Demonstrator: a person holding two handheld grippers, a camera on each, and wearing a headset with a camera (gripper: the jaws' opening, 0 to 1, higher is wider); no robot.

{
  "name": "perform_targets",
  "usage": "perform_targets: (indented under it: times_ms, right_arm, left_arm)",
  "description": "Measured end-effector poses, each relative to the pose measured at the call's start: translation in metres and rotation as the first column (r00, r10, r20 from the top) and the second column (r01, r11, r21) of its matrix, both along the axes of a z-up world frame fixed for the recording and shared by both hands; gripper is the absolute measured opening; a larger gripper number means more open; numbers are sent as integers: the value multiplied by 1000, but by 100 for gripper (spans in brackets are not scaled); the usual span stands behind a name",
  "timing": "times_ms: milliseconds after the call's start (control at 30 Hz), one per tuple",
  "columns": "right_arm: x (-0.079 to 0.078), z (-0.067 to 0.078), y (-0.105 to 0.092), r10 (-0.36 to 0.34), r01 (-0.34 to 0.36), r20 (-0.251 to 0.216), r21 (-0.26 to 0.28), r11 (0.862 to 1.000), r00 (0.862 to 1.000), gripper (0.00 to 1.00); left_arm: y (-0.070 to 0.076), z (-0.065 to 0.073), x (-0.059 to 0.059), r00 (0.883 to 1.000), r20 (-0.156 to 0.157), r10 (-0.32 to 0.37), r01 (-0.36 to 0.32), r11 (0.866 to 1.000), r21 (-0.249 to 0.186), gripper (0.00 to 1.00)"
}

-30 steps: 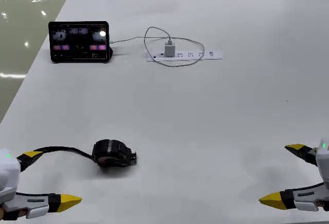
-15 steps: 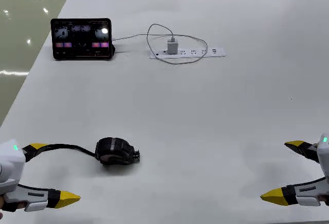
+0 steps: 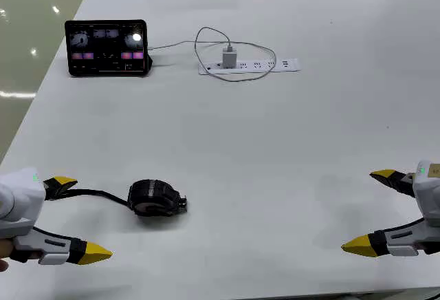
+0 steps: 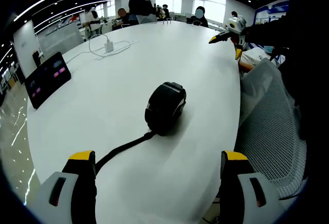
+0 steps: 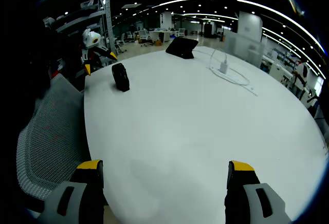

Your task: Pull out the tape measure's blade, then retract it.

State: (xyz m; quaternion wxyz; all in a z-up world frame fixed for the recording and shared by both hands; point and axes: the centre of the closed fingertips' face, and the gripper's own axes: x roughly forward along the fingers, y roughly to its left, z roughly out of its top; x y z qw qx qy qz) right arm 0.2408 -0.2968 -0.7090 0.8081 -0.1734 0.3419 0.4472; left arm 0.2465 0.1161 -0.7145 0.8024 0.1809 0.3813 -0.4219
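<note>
A black tape measure (image 3: 155,198) lies on the white table (image 3: 275,142), with its black wrist strap (image 3: 93,193) trailing left toward my left gripper (image 3: 81,217). That gripper is open, its yellow-tipped jaws wide apart a short way left of the case. In the left gripper view the tape measure (image 4: 165,106) lies ahead between the jaws, strap (image 4: 123,147) running back toward me. No blade shows outside the case. My right gripper (image 3: 364,210) stands open at the table's front right, far from the tape measure (image 5: 121,76).
A black tablet (image 3: 106,47) with a lit screen stands at the far left. A white power strip (image 3: 251,66) with a charger (image 3: 229,58) and looped cable lies behind the middle. The table's front edge runs just under both grippers. People stand far behind.
The left gripper has edged forward and right, closer to the tape measure's strap. The right gripper has shifted slightly left. The tape measure lies where it was.
</note>
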Motion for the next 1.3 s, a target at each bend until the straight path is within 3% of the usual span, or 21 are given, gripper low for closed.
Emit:
perform_targets:
  times_ms: [133,267,367,500,667,700,767,967,1100,1200,1267,1300]
  right_arm:
    - [5,0,10,31,-31,14,0,1000,999,99]
    - [7,-1,18,49,-49,-4,-10,999,999,99]
    - [4,-5,25,59,-60,-48,-19,998,997,99]
    - [5,-5,38,115,-115,-33,-28,993,993,99]
    - [12,-2,51,134,-134,-17,-29,990,991,99]
    - [14,-3,54,142,-143,-14,-34,989,990,99]
    - [17,-4,57,153,-154,-13,-46,987,988,99]
    - [20,-5,72,208,-208,-6,-51,977,978,99]
    - [22,-2,84,216,-216,-12,-14,976,976,99]
    - [26,-2,95,224,-224,-15,-2,975,975,99]
    - [28,-3,101,259,-259,13,-24,966,966,99]
    - [29,-6,105,279,-279,15,-32,960,960,99]
  left_arm:
    - [-1,-6,0,999,-13,-52,53,997,53,99]
    - [-10,-9,-8,993,-61,-105,107,994,31,99]
    - [-13,-13,-8,988,-58,-145,149,987,66,99]
    - [-19,-12,-3,985,-49,-166,169,983,72,97]
    - [-27,-12,1,980,-74,-182,187,980,66,99]
    - [-28,-13,4,980,-72,-185,191,979,75,99]
    - [-27,-13,11,979,-37,-202,205,973,103,99]
    - [-34,-10,20,975,-43,-220,223,970,100,99]
    - [-43,-10,17,961,-49,-272,276,956,95,99]
    - [-53,-12,17,946,-22,-325,325,940,104,99]
    - [-52,-15,22,941,-2,-338,335,931,146,99]
    - [-57,-14,24,935,13,-354,349,927,138,99]
